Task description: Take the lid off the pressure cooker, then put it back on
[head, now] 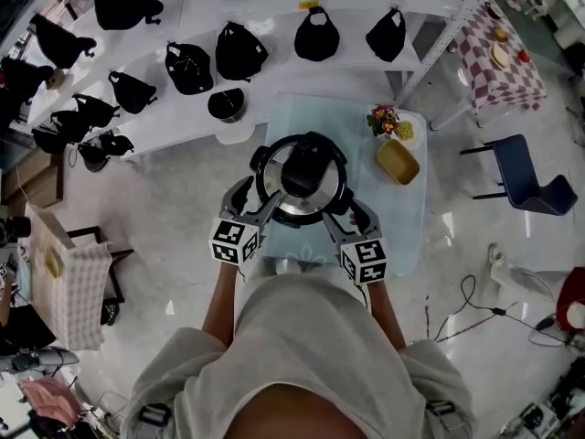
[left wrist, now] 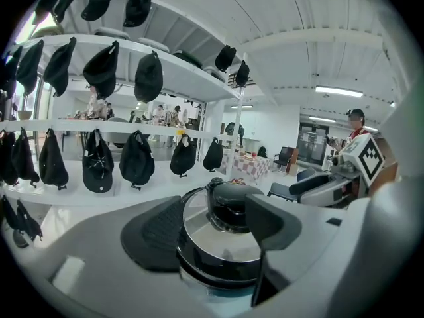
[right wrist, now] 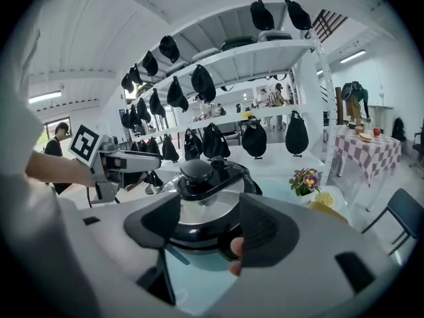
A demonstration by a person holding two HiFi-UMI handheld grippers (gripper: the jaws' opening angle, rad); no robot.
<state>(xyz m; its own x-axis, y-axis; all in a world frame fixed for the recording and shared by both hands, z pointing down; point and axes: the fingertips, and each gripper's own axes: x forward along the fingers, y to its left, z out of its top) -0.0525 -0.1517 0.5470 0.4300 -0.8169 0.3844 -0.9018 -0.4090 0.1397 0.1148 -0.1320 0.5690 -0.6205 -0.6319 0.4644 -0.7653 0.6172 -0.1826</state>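
Pressure cooker [head: 300, 210]: lid [head: 302, 168] on, mid blue table [head: 402, 231] | left gripper [head: 256, 204]: over table's near edge, jaws apart, empty | right gripper [head: 353, 214]: same edge, jaws apart, empty | risk: uneven two-sided grip could tilt lid or drag cooker across table.

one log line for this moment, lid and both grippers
stage: pre-grasp | lid: on pressure cooker | left gripper: open, beside cooker's left | right gripper: open, beside cooker's right | held: nothing
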